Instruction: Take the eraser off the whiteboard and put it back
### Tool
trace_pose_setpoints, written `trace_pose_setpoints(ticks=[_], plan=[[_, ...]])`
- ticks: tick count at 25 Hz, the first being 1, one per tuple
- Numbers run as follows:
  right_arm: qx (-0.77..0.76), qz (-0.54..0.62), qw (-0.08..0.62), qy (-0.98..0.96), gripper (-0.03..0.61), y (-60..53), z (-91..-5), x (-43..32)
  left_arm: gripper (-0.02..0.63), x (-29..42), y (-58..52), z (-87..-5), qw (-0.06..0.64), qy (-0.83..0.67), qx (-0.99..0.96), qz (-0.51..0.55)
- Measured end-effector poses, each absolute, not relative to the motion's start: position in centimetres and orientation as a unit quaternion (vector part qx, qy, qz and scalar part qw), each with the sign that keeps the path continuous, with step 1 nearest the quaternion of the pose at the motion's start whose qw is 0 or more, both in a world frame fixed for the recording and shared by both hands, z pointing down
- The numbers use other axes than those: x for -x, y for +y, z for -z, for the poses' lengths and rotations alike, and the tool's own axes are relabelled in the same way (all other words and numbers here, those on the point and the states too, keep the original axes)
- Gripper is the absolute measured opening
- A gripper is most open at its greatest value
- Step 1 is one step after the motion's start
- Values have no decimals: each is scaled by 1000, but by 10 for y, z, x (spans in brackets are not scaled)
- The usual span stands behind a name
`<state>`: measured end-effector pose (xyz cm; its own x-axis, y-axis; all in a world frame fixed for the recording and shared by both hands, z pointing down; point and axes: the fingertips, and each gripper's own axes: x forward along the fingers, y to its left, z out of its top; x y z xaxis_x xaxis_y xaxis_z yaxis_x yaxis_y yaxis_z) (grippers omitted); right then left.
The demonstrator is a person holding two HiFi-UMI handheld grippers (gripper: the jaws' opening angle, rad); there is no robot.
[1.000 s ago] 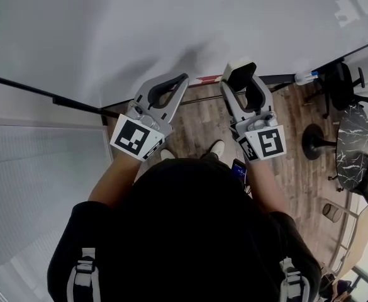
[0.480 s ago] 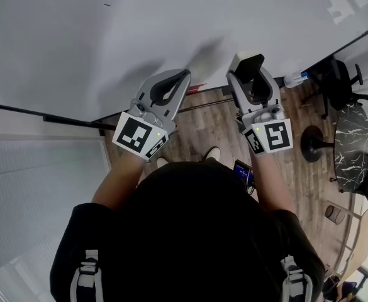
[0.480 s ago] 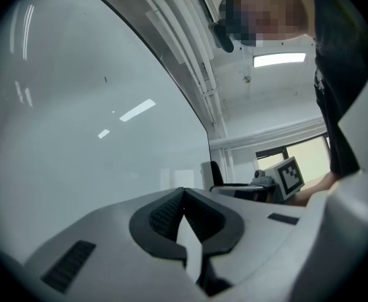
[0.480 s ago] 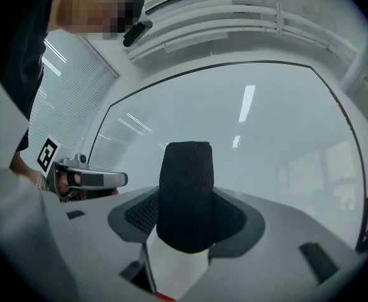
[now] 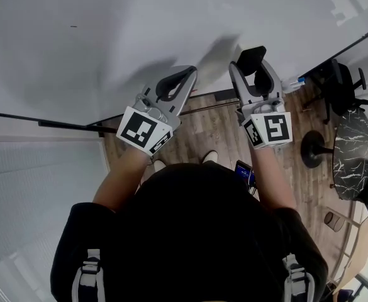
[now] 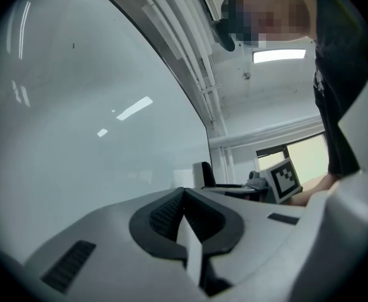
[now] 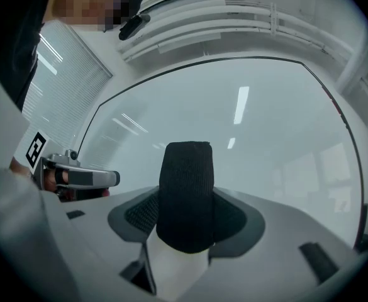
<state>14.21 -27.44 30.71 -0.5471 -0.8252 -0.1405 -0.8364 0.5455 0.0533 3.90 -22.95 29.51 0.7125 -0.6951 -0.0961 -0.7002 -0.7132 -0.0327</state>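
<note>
Right gripper (image 5: 254, 71): clamped on the eraser (image 5: 251, 55), one jaw pressing each side of it, held out level toward the whiteboard (image 5: 108, 30).
Eraser: upright between the right gripper's jaws; in the right gripper view its black felt end (image 7: 185, 187) sticks up past the jaw tips and its white body sits lower between the pads. It is off its resting place and close in front of the board; whether it touches the surface I cannot tell.
Left gripper (image 5: 187, 75): jaws together, tips meeting with nothing between them, as the left gripper view (image 6: 184, 197) shows. It points at the board, level, beside the right one and apart from it.
Whiteboard: wide, white and nearly bare, filling the space ahead of both grippers; ceiling lights reflect in it (image 7: 265, 137). Soft shadows of the two tools fall on it just above them.
Marker cubes: one on each gripper, nearest the person's wrists; the right one (image 6: 283, 178) shows in the left gripper view, the left one (image 7: 36, 148) in the right gripper view.
Person: dark top, bare forearms, standing close to the board.
Floor (image 5: 202, 128): wood planks, seen below the board's lower edge.
Right side of room: black office chair (image 5: 341, 83) and a round marbled table (image 5: 353, 143), well apart from the board.
</note>
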Motion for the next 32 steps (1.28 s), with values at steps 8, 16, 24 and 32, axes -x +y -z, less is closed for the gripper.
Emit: trace_pose_setpoints(ticks=[8, 16, 24, 32], plan=[[501, -49, 43, 863, 230, -304, -317, -158, 0, -55, -253, -305, 30, 397, 917, -33], [504, -40, 43, 862, 232, -321, -324, -164, 0, -73, -266, -312, 30, 399, 916, -25], [519, -41, 38, 853, 272, -324, -326, -163, 0, -75, -265, -315, 30, 398, 916, -22], [523, -41, 41, 850, 281, -314, -319, -160, 0, -63, -252, -312, 33, 398, 917, -21]])
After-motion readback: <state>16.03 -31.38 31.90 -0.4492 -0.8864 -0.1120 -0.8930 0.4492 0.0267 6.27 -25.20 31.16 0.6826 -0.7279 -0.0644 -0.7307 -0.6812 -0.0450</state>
